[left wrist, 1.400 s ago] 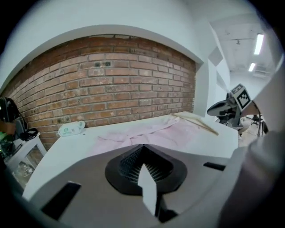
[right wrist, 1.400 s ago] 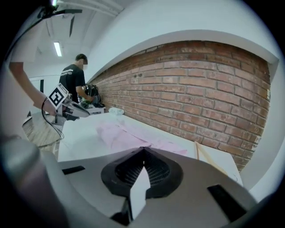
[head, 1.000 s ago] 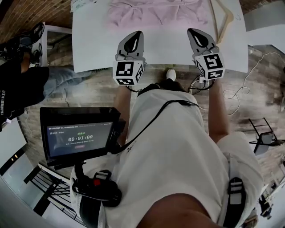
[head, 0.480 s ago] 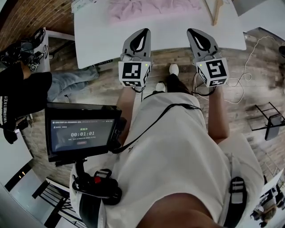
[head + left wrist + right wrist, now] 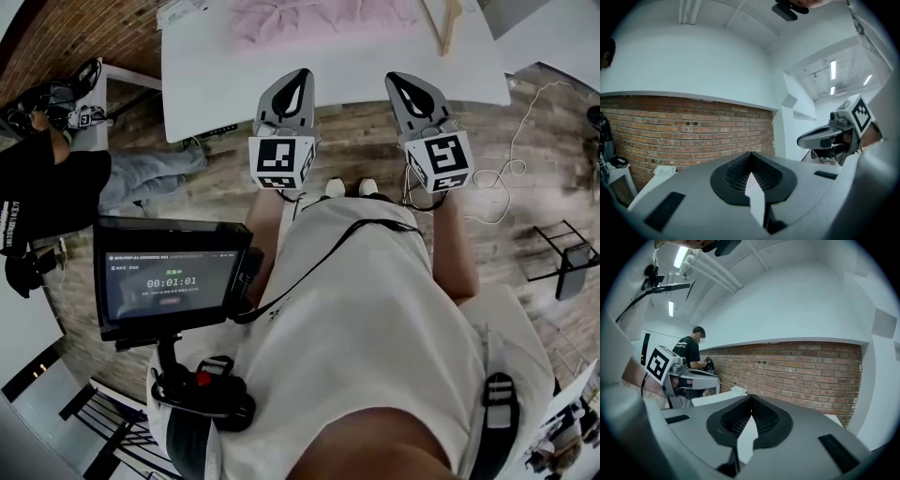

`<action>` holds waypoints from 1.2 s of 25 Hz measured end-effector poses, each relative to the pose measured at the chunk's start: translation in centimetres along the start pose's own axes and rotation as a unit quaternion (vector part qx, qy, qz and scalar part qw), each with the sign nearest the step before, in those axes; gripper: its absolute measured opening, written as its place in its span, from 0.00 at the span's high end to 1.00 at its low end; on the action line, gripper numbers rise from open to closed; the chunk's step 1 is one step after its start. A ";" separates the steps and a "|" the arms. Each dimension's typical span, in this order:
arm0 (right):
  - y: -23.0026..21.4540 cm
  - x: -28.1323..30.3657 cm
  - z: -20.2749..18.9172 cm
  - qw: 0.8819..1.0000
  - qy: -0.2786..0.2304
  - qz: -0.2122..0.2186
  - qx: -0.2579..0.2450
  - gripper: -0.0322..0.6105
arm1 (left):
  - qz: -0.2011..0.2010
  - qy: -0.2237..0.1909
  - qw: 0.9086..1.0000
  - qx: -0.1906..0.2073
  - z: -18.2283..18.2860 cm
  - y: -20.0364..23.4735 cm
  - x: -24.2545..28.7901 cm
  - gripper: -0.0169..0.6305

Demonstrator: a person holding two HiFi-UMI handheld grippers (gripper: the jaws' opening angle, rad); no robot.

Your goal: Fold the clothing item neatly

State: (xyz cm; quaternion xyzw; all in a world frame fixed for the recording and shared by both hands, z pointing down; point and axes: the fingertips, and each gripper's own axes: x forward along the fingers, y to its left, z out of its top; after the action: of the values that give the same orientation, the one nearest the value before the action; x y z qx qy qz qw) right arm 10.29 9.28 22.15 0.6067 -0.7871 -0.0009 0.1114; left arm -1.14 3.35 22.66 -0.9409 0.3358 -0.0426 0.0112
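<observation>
At the far left of the head view we note a person in black clothing (image 5: 42, 192) by the edge of the wooden floor (image 5: 525, 112). Next to the right, a dark screen (image 5: 172, 279) on a mount shows a timer.

The left gripper (image 5: 297, 77) is held out level in front of the wearer, its tip at the near edge of the white table (image 5: 211, 70) as seen from above. In the left gripper view its jaws are pressed together with nothing between them, and they face a brick wall (image 5: 689, 129).

The pink clothing item (image 5: 323, 17) lies rumpled on the table's far part, at the top of the head view. It is ahead of both grippers and well apart from them, touched by neither.

The right gripper (image 5: 397, 79) is held parallel to the left one, tilted slightly down, its tip likewise at the table's near edge. The right gripper view shows its jaws closed on each other and empty.

Just beside the garment's right end a wooden hanger (image 5: 444, 23) rests on the table. Further right, a white cable (image 5: 514, 176) loops across the floor, and a black stand (image 5: 561, 267) is near the right edge.
</observation>
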 end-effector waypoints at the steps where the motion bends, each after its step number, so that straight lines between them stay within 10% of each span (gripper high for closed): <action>1: 0.2 0.2 0.0 1.000 0.000 0.005 -0.001 0.94 | 0.003 0.000 1.000 -0.001 0.1 0.1 0.0 0.97; 30: 1.5 1.9 -0.4 0.999 0.015 0.034 -0.017 0.94 | 0.038 0.000 0.999 -0.019 -0.6 1.5 -0.6 0.97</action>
State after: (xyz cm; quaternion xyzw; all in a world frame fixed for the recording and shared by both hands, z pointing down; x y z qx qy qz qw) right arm 8.46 7.95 23.09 0.5775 -0.8055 -0.0014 0.1329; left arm -2.56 2.58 23.17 -0.9273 0.3725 -0.0360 -0.0047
